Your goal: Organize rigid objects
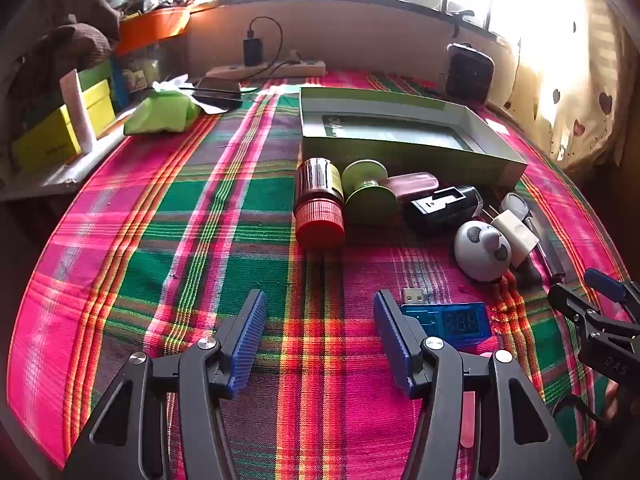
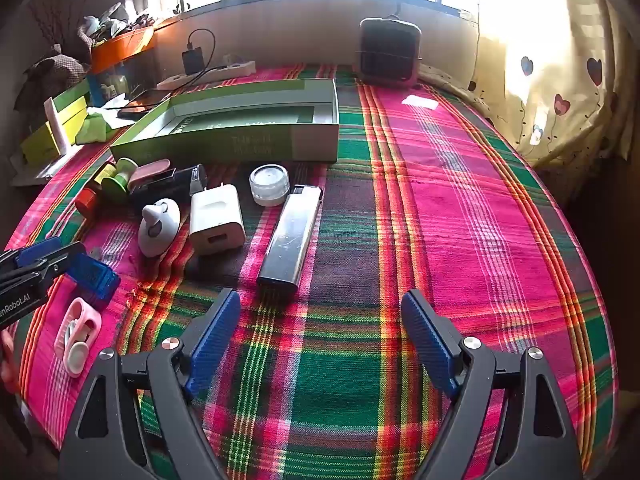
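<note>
Both tongs, left (image 1: 320, 340) and right (image 2: 320, 344), gape empty low in frame, clutter strung mid-left before the box (image 2: 248, 136); better square on the lighter (image 2: 290, 236) first.

Pink-green plaid cloth (image 2: 460, 208), green box (image 2: 240, 144), white charger (image 2: 216, 216), red-capped bottle (image 1: 320, 204), blue fingers (image 2: 428, 344).

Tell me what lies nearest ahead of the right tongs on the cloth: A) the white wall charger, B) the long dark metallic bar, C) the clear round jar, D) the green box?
B: in the right wrist view the long dark metallic bar ends just ahead of the open right tongs, while the white wall charger, clear round jar and green box sit farther off.
</note>
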